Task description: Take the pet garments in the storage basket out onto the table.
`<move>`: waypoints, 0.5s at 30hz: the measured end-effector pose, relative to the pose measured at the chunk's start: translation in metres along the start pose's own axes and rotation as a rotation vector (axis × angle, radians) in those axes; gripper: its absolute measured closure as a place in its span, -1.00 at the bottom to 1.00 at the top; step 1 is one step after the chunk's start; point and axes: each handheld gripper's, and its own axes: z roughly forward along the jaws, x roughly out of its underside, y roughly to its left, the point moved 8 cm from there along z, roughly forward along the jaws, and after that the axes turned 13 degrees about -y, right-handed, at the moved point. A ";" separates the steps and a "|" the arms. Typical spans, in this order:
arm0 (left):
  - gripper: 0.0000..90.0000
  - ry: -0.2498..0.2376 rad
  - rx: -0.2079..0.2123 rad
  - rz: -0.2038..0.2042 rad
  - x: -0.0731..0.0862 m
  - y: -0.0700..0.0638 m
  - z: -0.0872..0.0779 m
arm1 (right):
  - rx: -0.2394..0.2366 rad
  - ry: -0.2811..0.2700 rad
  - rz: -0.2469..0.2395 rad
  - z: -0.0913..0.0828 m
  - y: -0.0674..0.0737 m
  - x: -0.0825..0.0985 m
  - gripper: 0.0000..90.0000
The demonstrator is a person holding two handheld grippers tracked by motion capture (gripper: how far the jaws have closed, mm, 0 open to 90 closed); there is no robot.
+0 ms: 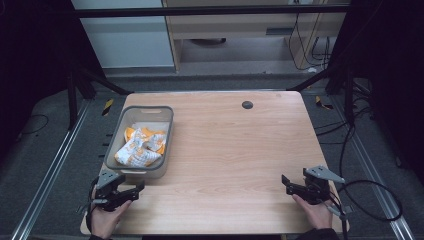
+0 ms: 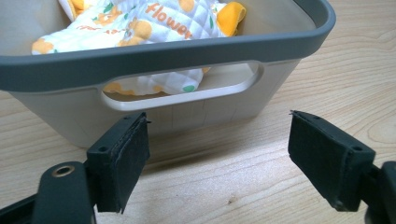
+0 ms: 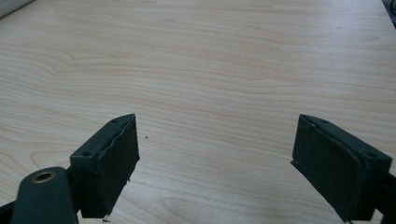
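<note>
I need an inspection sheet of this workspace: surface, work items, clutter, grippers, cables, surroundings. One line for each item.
Surface: wooden table, bare apart from the bin; small dark round spot near the far edge.
Work items: grey bin on the left side, holding a white and orange printed cloth.
Clutter: nothing seen.
Grippers: left gripper open, jaws apart just in front of the bin's handle slot; right gripper open over bare wood.
Cables: black cable loops from the right gripper off the table.
Surroundings: dark frame bars, grey floor, wooden cabinet behind.
</note>
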 end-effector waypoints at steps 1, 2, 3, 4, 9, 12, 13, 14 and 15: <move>-0.54 -0.004 0.000 0.003 -0.001 -0.001 0.000 | -0.001 -0.001 -0.004 0.000 0.000 0.000 -0.68; -0.54 -0.010 -0.002 0.008 -0.002 -0.001 -0.001 | -0.005 0.000 -0.003 -0.001 0.002 0.000 -0.69; -0.54 -0.019 -0.004 0.011 -0.003 -0.001 -0.002 | -0.009 0.000 -0.003 -0.001 0.003 0.001 -0.70; -0.53 -0.026 -0.006 0.014 -0.004 -0.001 -0.002 | -0.012 0.000 -0.002 -0.001 0.004 0.001 -0.70; -0.49 -0.047 -0.009 0.018 -0.008 -0.001 -0.006 | -0.011 -0.011 -0.020 -0.001 0.004 -0.001 -0.71; -0.49 -0.057 -0.008 0.011 -0.011 0.000 -0.008 | -0.003 -0.007 -0.035 -0.001 0.003 0.000 -0.72; -0.49 -0.057 -0.008 0.011 -0.011 0.000 -0.008 | -0.003 -0.007 -0.035 -0.001 0.003 0.000 -0.72; -0.49 -0.064 -0.006 0.003 -0.014 0.000 -0.009 | -0.006 0.003 -0.029 -0.001 0.004 0.000 -0.72; -0.49 -0.068 -0.006 -0.001 -0.015 0.000 -0.010 | -0.005 0.005 -0.035 -0.001 0.003 0.001 -0.72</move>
